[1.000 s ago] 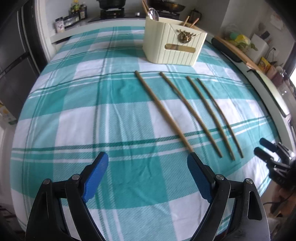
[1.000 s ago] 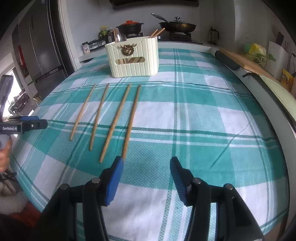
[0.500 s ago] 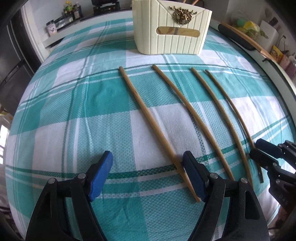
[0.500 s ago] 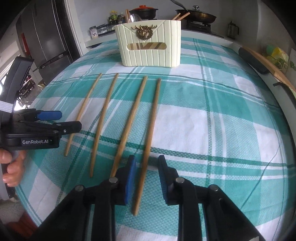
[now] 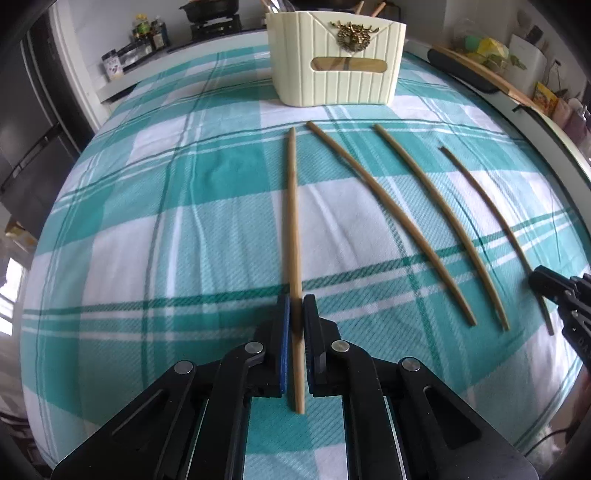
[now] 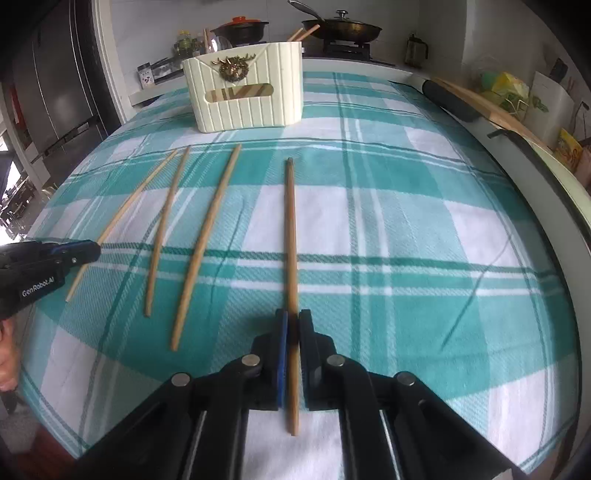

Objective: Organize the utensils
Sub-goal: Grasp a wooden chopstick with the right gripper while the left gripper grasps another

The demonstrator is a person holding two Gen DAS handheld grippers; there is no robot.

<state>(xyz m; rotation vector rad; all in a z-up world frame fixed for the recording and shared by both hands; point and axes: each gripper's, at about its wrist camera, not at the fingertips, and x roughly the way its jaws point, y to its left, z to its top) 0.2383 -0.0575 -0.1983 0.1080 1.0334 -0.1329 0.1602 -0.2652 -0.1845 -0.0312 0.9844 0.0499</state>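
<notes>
Four wooden chopsticks lie side by side on a teal plaid cloth [image 5: 184, 229] in front of a cream utensil holder [image 5: 336, 85] with a gold emblem. My left gripper [image 5: 295, 299] has its jaws closing onto the near end of the leftmost chopstick [image 5: 293, 221], and the blue pads press it. My right gripper [image 6: 293, 314] is closing the same way on the rightmost chopstick [image 6: 290, 229]. Two middle chopsticks [image 6: 166, 221] [image 6: 210, 229] lie free between them. The holder [image 6: 247, 99] holds a spoon and more chopsticks.
A stove with a pan [image 6: 340, 27] and a pot [image 6: 240, 29] stands behind the table. Bottles [image 5: 147, 31] sit at the back left. A wooden board [image 6: 487, 107] and packets line the counter on the right. A dark fridge [image 6: 55, 92] stands at the left.
Both grippers came down and forward to the cloth. Each went from wide open to shut on a chopstick's near end, the left on the leftmost, the right on the rightmost.
</notes>
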